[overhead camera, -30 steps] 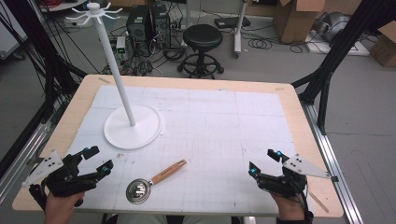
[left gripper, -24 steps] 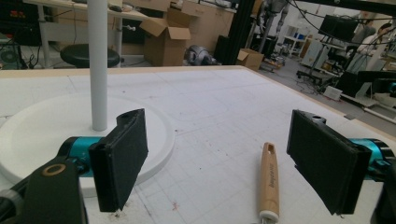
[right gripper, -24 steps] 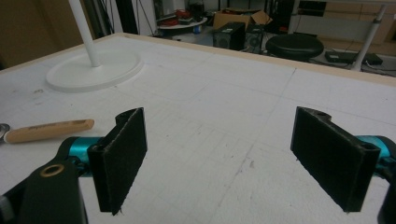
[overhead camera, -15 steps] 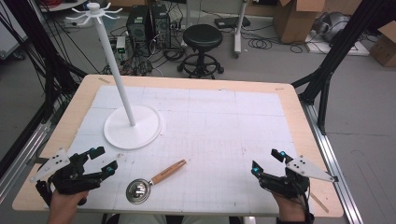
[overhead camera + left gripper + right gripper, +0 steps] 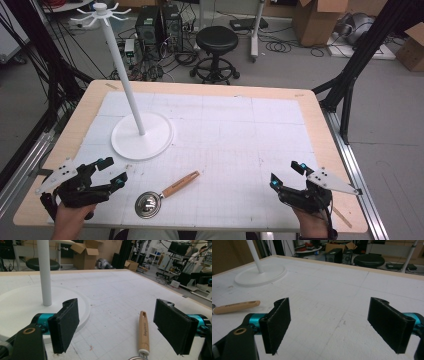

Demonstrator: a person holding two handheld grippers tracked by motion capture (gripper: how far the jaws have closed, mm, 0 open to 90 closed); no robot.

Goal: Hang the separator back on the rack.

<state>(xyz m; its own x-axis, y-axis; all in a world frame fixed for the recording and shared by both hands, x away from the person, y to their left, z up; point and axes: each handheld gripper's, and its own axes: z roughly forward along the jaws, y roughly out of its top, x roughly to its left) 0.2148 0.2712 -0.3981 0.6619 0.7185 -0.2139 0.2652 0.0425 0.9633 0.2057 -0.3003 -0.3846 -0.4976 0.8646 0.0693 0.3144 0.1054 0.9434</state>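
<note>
A small metal strainer with a wooden handle (image 5: 170, 189) lies near the table's front edge, its round bowl (image 5: 148, 204) toward me. In the left gripper view the handle (image 5: 144, 332) lies between the jaws, farther out. A white stand (image 5: 142, 135) with a tall pole and hooks on top rises at the left. My left gripper (image 5: 113, 172) is open just left of the strainer, holding nothing. My right gripper (image 5: 288, 173) is open at the front right, well away from the strainer, with bare table between its jaws. The handle (image 5: 236, 307) shows at the left of the right gripper view.
A white gridded mat (image 5: 225, 150) covers the wooden table (image 5: 320, 125). Behind the table stand a black stool (image 5: 216, 45), computer cases, cables and cardboard boxes (image 5: 320, 20). Black frame legs (image 5: 350, 75) stand at both sides.
My left gripper has shifted right, closer to the strainer. My right gripper has edged slightly right and toward me. Both stay open.
</note>
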